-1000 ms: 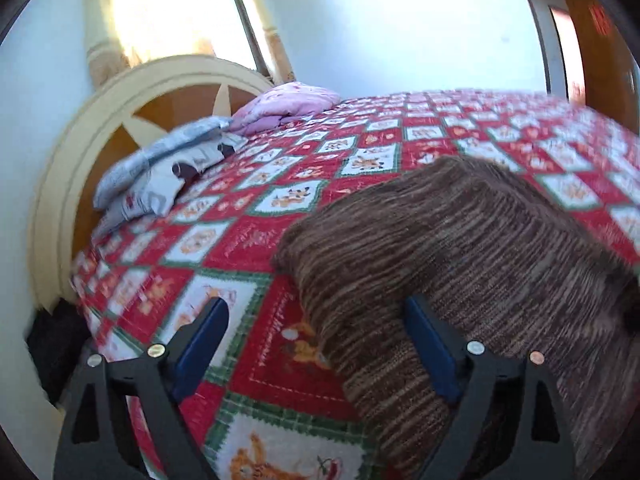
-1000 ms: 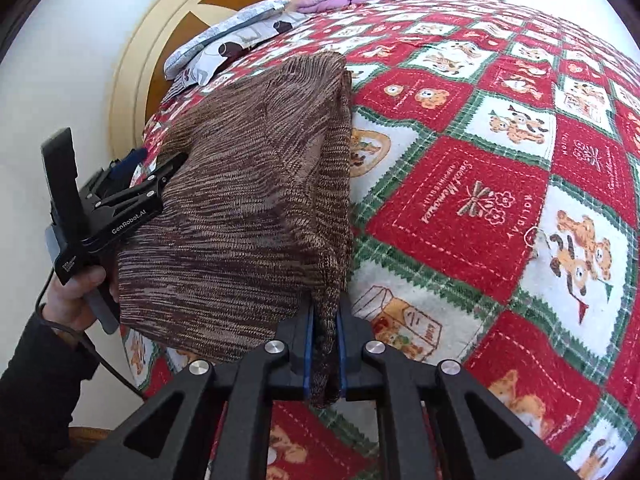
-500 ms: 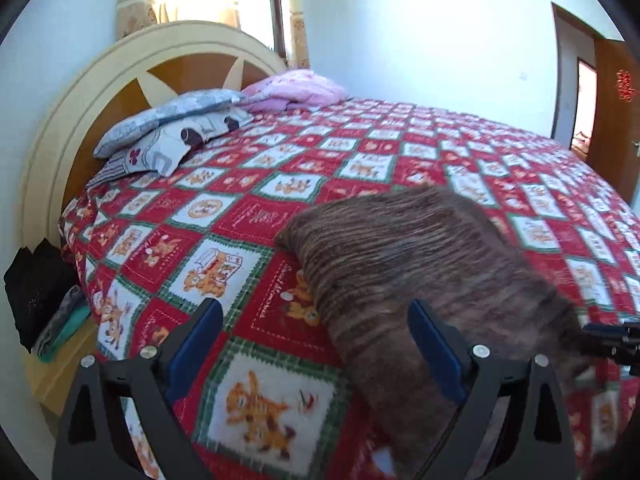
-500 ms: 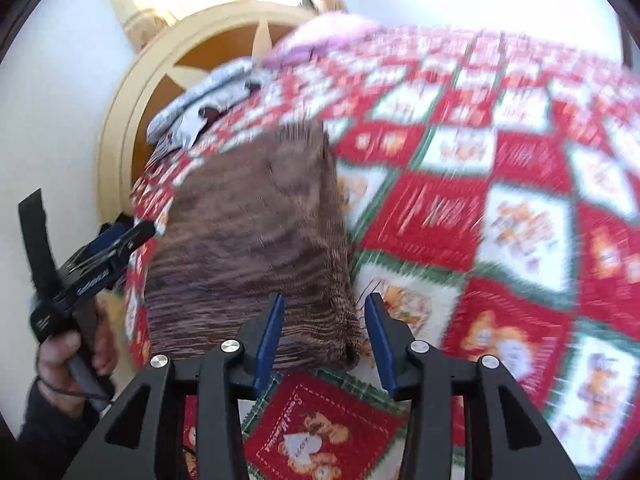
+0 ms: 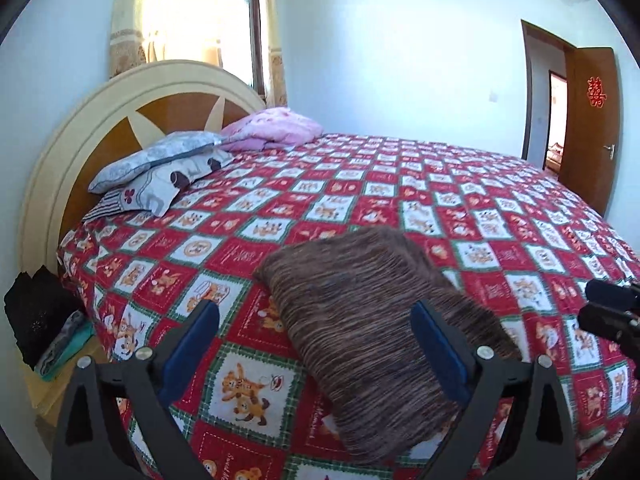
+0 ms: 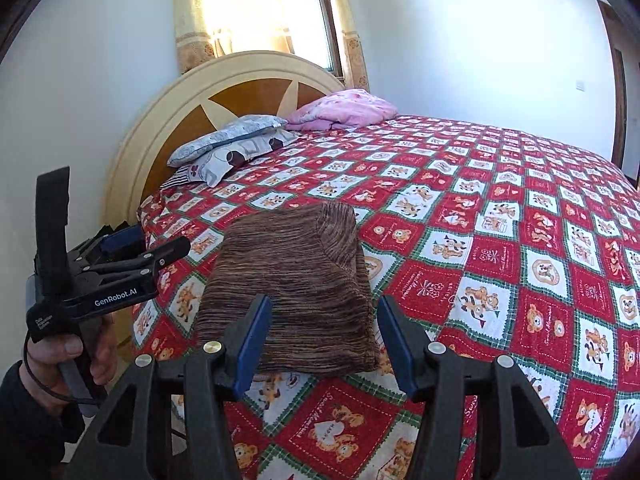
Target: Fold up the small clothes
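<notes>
a: brown knit, striped, was what lay near the bed's near edge. the brown garment (image 6: pixel 292 280) sat folded into a compact block on the red patchwork quilt (image 6: pixel 500 240), nothing pinching it.

b: so both tongs had let go?

a: yes. the right gripper (image 6: pixel 324 344) had just been opening, and its blue pads stood apart with the garment's near hem seen between them but beyond the tips, not touched. the left gripper (image 5: pixel 316 348) was spread wide, released, with only quilt and the garment's corner showing past it. in the right view it was held in a hand (image 6: pixel 80 356) off the garment's left side.

b: which step was that, would you say?

a: my guess was the end of a fold: the piece looked done and set down. the next move probably called for either pressing the stack flat or reaching for another item, though no second small garment showed on the quilt.

b: room to work?

a: plenty across the bed. the quilt ran bare to the far side, and the pillows (image 5: pixel 160 168) and pink blanket (image 5: pixel 272 128) were well apart, up by the headboard (image 5: pixel 80 136). the tight spot was the near edge: the garment lay just beside it, and in the left view its near end seemed to reach the drop, so any tug towards the person could have slid it off.
</notes>
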### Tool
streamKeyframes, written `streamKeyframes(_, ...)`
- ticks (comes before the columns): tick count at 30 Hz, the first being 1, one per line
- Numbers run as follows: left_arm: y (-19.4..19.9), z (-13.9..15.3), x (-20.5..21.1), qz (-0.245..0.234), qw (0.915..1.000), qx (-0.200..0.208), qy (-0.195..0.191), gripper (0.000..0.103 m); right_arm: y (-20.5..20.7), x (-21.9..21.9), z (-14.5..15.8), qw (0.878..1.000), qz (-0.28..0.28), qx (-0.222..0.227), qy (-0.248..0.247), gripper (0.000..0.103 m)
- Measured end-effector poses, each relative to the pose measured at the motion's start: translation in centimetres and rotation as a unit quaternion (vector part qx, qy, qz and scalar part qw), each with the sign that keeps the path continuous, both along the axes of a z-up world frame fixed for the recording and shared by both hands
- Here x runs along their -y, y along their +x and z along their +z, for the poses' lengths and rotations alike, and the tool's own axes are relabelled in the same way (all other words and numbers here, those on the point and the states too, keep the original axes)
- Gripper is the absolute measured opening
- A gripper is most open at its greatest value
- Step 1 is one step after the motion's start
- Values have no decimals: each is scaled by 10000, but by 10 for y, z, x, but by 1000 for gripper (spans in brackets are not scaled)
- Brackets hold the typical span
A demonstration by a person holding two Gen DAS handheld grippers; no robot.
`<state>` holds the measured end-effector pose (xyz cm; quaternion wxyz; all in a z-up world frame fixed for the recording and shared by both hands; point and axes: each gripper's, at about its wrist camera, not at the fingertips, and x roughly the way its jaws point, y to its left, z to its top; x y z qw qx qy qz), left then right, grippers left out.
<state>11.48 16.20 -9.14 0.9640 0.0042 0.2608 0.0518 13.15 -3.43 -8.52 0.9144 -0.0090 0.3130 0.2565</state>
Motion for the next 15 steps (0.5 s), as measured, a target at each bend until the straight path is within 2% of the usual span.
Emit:
streamKeyframes(6, -7, 8, 6, -39, 9999, 131, -8, 99, -7, -3, 2, 10000, 47, 51, -19, 56)
streamKeyframes(15, -7, 5, 7, 21, 10000, 85, -16, 99, -14, -5, 5, 9999, 36, 114, -76, 57)
